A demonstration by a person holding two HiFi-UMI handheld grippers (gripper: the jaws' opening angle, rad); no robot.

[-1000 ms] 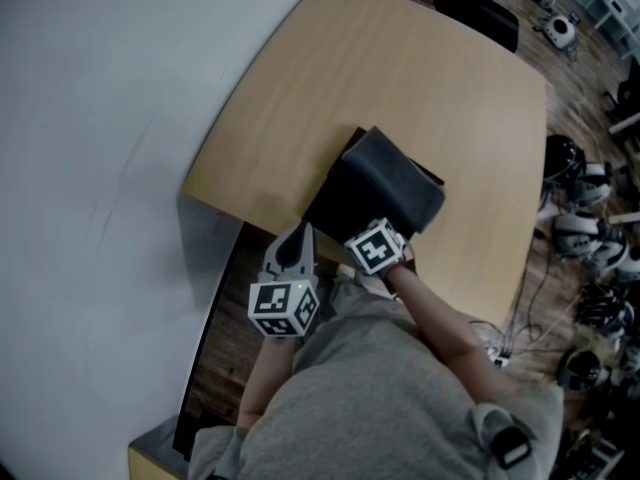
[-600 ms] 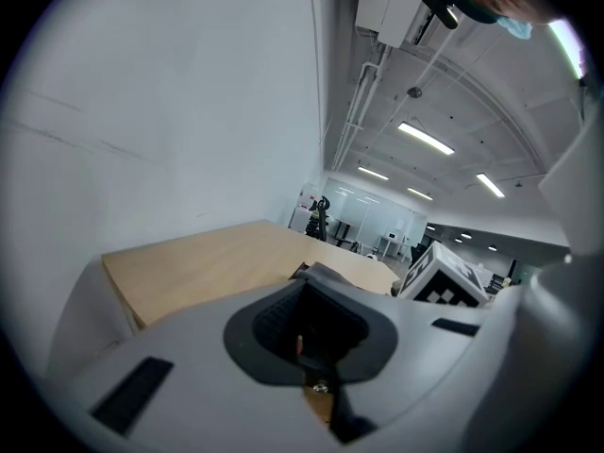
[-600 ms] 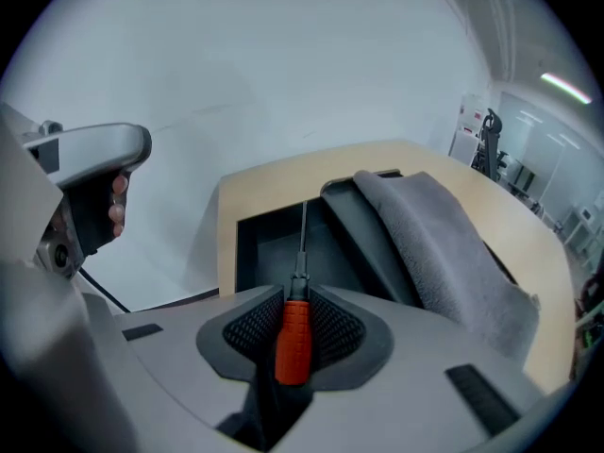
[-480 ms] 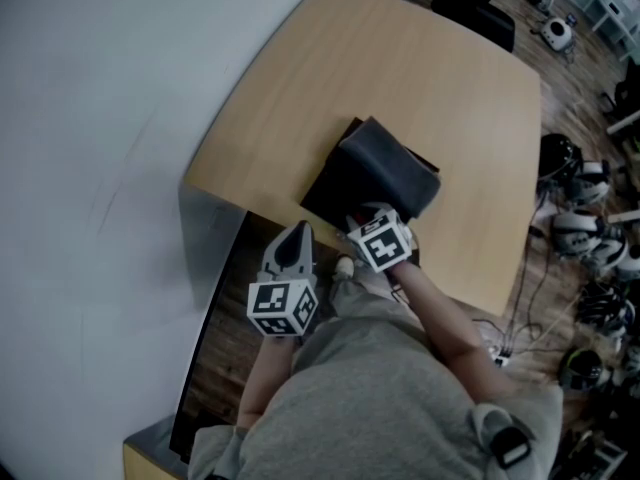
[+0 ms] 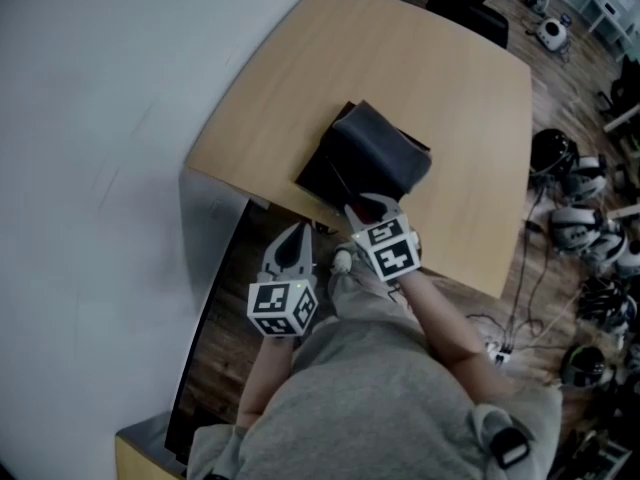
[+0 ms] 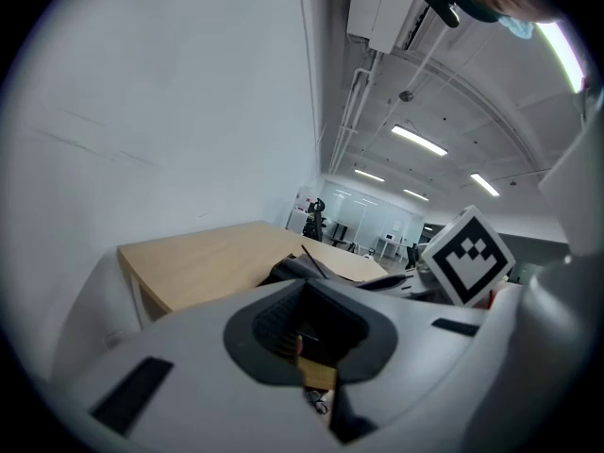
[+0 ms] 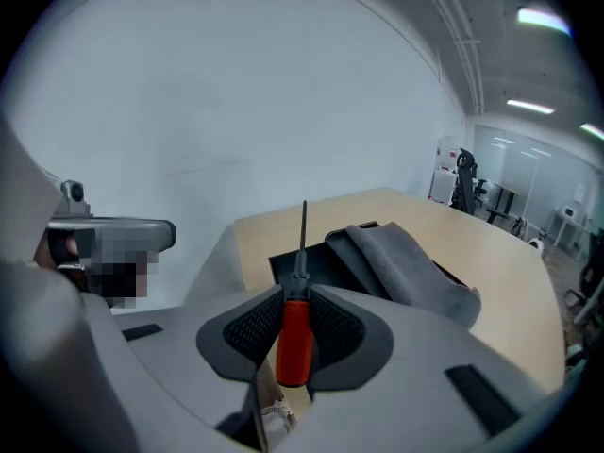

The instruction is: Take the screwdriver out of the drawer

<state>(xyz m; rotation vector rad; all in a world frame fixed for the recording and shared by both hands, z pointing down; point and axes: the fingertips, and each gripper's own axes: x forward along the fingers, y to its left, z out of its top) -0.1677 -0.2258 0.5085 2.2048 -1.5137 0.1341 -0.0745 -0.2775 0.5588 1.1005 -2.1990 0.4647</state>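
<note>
Seems the take-out step, with the grip already made. Next calls for keeping the pinch firm and bringing the tool clear of the drawer, not made out here. Clamped between the right gripper (image 7: 300,289) jaws by its red handle, the screwdriver (image 7: 294,338), shaft poking ahead past the tips. Left gripper (image 6: 304,283) jaws pressed together, empty. Farther ahead of the right jaws, a dark tray (image 7: 326,267) and grey cloth (image 7: 406,272) on the surface (image 7: 491,243)

right hand-held gripper (image 5: 368,208) lifted back from drawer (image 5: 325,173) (screwdriver (image 7: 295,333) rising with it)
</note>
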